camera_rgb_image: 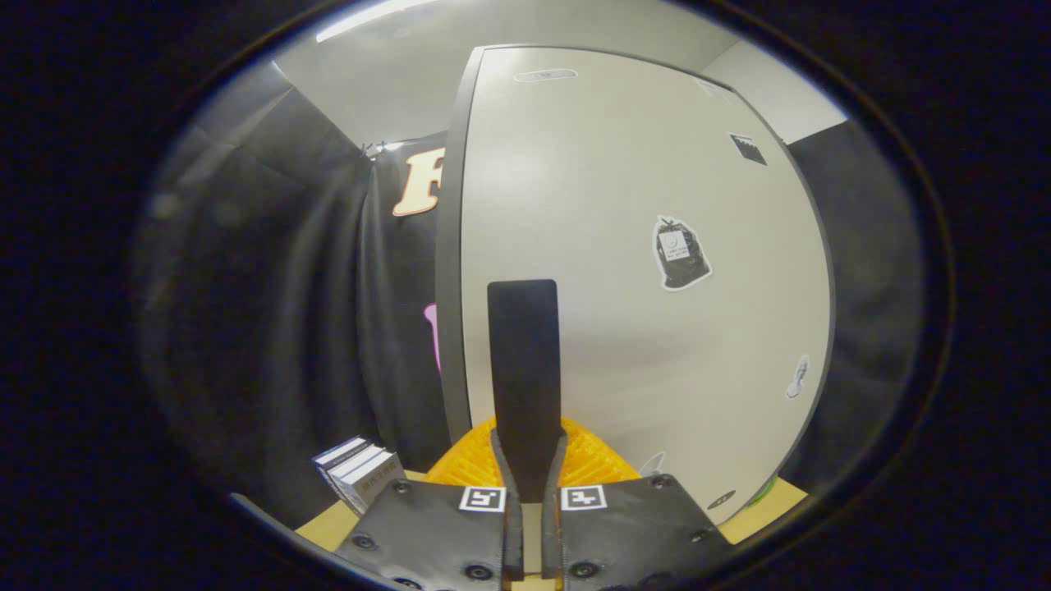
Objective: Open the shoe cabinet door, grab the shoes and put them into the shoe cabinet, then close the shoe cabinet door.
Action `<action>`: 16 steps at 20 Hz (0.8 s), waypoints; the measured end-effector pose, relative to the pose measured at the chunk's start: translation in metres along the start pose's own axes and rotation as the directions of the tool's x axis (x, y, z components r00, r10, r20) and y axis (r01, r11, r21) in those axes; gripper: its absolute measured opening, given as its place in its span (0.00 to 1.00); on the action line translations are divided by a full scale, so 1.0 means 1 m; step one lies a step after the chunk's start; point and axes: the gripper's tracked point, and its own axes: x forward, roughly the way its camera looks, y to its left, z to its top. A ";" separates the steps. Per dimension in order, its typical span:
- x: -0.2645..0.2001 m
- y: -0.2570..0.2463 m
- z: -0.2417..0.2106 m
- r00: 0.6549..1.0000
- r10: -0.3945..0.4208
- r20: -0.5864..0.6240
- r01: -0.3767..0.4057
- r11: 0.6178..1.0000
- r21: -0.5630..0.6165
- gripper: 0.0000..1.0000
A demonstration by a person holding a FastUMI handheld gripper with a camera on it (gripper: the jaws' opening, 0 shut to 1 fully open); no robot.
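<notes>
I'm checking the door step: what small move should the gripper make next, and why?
Probably pull back gently to swing the cabinet door open. The gripper seems shut on the black handle, the door's face stands just ahead, and an orange ribbed thing, maybe a shoe, lies outside at its foot.

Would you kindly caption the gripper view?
Gripper shut on the cabinet door handle, orange shoe below.
</notes>
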 end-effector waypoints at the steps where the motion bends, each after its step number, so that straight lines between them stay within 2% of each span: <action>1: -0.004 0.000 0.000 1.000 0.015 -0.003 -0.015 1.000 0.007 0.12; 2: -0.009 0.001 0.001 0.999 0.033 -0.007 -0.032 0.999 0.013 0.10; 7: -0.049 -0.006 0.001 0.993 0.114 -0.019 -0.114 0.993 0.035 0.10; 16: -0.126 -0.051 0.010 0.972 0.227 -0.059 -0.227 0.974 0.011 0.10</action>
